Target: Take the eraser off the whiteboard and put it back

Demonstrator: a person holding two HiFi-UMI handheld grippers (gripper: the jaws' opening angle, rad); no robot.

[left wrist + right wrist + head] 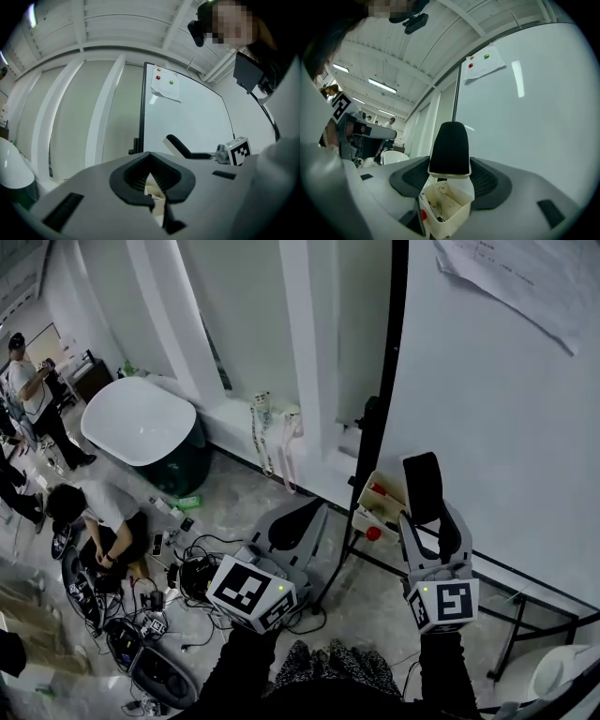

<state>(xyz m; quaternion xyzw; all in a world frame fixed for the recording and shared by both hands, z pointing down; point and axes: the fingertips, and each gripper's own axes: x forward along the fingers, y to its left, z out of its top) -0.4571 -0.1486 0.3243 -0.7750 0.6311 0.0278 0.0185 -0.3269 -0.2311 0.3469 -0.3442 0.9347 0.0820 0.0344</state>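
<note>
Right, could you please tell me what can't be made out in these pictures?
Print on the white paper sheet: too small, cut off by the head view's top edge.
Contents of the cream plastic tray: partly behind the right gripper holding the black felt eraser, head view.

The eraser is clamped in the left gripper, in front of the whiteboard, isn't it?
No: it is the right gripper that clamps the eraser, in front of the whiteboard. The right gripper view shows it between that gripper's jaws.
</note>
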